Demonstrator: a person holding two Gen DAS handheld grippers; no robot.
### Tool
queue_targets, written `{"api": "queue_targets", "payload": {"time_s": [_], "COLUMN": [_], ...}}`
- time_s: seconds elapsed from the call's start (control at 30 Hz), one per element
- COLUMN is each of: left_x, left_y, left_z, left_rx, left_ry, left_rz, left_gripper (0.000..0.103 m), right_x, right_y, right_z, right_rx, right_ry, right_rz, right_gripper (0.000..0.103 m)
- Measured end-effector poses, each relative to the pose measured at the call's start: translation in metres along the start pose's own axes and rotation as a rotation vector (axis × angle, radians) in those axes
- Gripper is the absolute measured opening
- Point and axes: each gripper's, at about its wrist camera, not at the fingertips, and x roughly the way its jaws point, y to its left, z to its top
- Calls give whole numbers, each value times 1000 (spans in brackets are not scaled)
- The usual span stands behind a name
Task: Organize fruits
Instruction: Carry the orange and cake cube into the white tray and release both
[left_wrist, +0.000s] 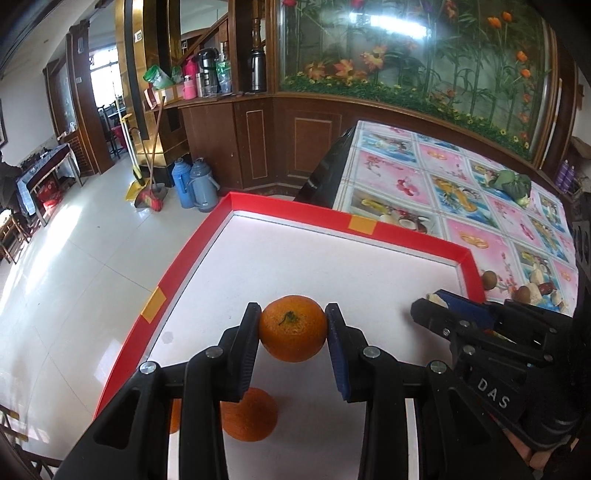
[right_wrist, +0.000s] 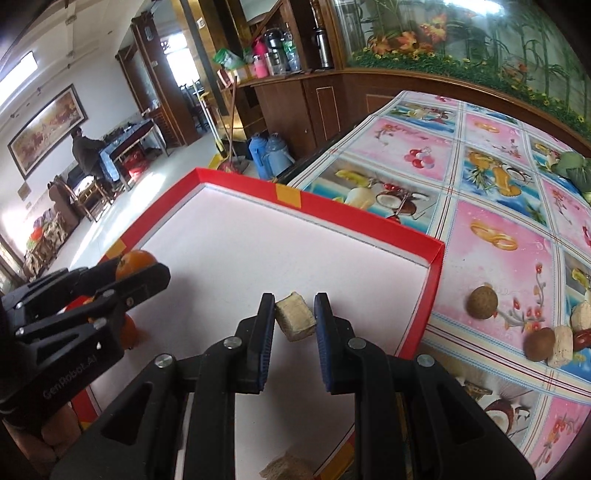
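In the left wrist view my left gripper (left_wrist: 293, 325) is shut on an orange (left_wrist: 291, 328), stem facing the camera, over the white floor of a red-rimmed tray (left_wrist: 280, 206). A second orange (left_wrist: 247, 417) lies on the tray floor below my fingers, and a sliver of a third (left_wrist: 175, 415) shows behind the left finger. My right gripper (right_wrist: 295, 314) is shut on a pale beige chunk (right_wrist: 295, 317) over the same tray (right_wrist: 354, 218). Each gripper appears in the other's view: the right gripper (left_wrist: 430, 302) and the left gripper (right_wrist: 140, 267) with its orange (right_wrist: 135, 260).
The tray sits on a table with a flowered cloth (right_wrist: 498, 177). On the cloth to the right lie brown round fruits (right_wrist: 483, 302), pale chunks (right_wrist: 561, 345) and a red date (right_wrist: 583, 338). A green vegetable (left_wrist: 511, 182) lies at the far end. Another beige piece (right_wrist: 288, 469) lies at the tray's near edge.
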Motion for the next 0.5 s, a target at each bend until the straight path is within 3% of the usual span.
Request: {"api": "queue_targets", "payload": {"time_s": [0.3,0.43,0.5], "left_x": [8,4,2], "left_y": [4,6,6], "left_z": [-4,-4,-3], "left_rx": [-11,-17,-20], "left_ry": [45,39,35], "left_rz": [33,52,58], "left_gripper": [36,56,60], "right_x": [7,6,5], "right_y": [5,5,3], "right_z": [-4,-4,-3], "right_rx": [-37,-38,-31], "right_ry": [30,40,51], "right_rz": [-5,-4,4], "right_gripper": [24,24,25]}}
